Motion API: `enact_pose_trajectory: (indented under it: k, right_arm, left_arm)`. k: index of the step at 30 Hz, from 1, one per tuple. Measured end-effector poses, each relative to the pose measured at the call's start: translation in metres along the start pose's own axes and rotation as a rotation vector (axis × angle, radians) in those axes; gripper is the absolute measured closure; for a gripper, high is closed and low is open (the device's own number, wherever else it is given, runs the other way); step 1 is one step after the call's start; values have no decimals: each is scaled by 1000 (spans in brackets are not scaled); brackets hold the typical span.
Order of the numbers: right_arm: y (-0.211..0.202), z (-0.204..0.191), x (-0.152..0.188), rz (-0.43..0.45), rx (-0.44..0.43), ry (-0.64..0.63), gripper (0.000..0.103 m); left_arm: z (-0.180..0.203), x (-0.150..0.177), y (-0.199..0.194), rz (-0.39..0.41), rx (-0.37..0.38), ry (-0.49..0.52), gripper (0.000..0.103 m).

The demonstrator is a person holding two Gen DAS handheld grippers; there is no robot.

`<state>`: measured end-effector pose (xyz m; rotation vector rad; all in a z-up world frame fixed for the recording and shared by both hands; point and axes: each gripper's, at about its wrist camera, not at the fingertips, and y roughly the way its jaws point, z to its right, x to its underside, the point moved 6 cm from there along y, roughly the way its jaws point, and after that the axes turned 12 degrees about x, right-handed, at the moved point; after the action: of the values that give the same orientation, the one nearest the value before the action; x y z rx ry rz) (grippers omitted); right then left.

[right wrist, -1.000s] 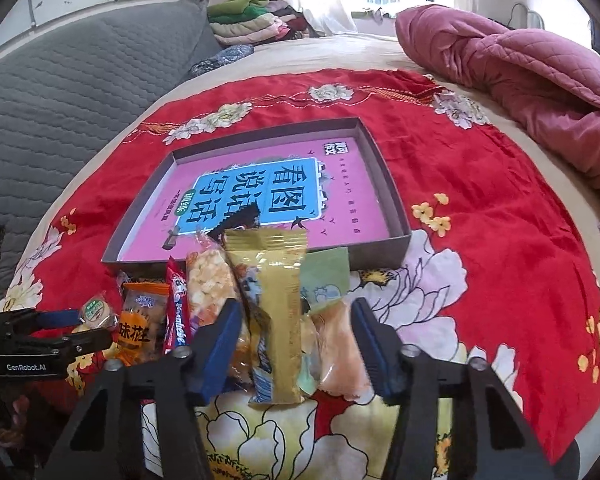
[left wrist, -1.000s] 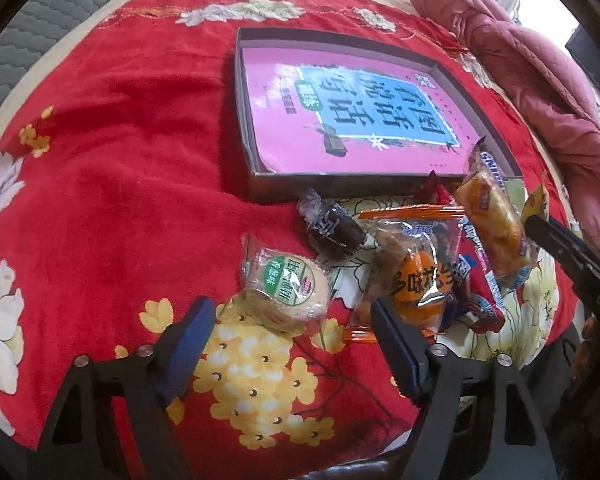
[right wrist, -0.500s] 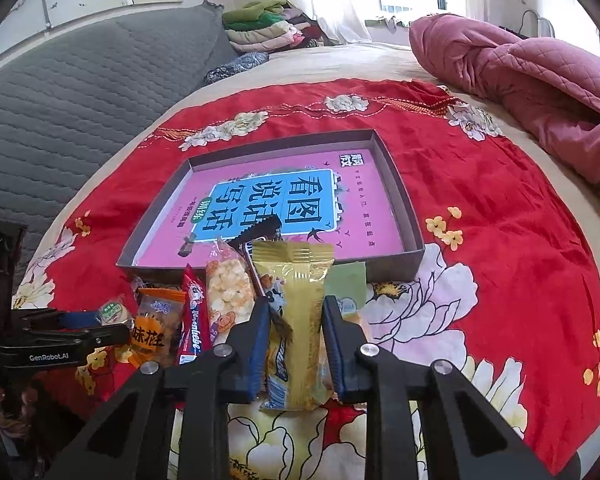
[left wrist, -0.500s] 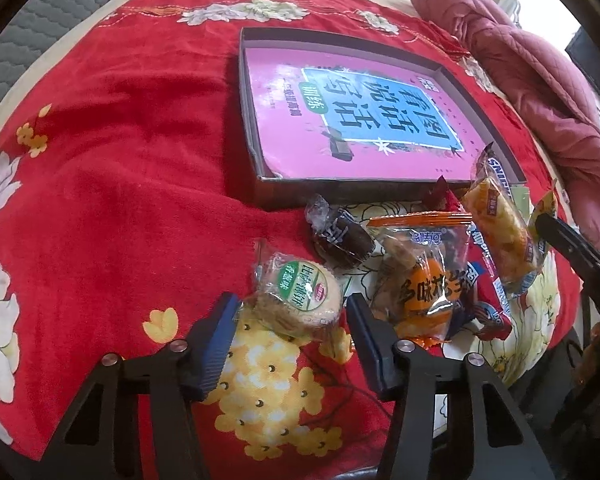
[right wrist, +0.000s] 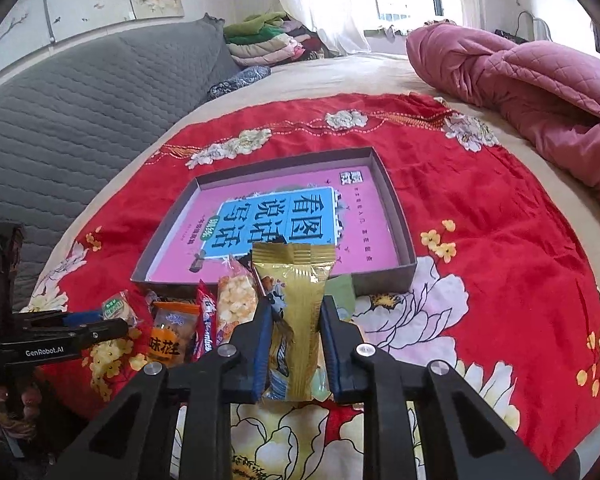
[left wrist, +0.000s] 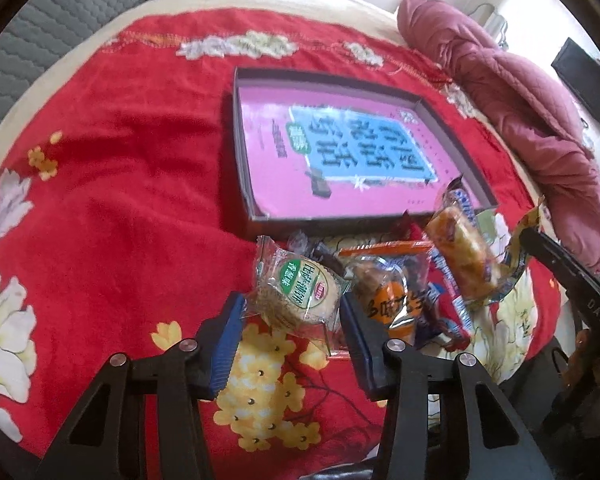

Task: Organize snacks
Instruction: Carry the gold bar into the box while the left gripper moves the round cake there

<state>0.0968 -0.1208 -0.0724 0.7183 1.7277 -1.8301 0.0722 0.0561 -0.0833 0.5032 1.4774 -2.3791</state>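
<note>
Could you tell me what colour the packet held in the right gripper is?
Gold: the packet shows best in the right wrist view.

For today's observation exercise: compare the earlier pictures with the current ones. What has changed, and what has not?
Both grippers' jaws have just been closing. The left gripper took hold of the round biscuit and tilted it up; the right gripper clamped the gold packet. The box and other snacks stayed put.

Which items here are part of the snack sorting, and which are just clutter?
Job:
- round cracker pack, in left gripper
- gold bar, in right gripper
- orange pack
- popcorn pack
- shallow box

Clutter:
- pink quilt
- folded clothes
- grey cushion
</note>
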Motion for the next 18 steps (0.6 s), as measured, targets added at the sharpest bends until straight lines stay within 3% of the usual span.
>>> enact_pose_trajectory:
  k: [18]
  right_arm:
    - [-18,16,-32,110,36,24,79]
  left_arm:
    - [17,-28,-6,67,22,28,55]
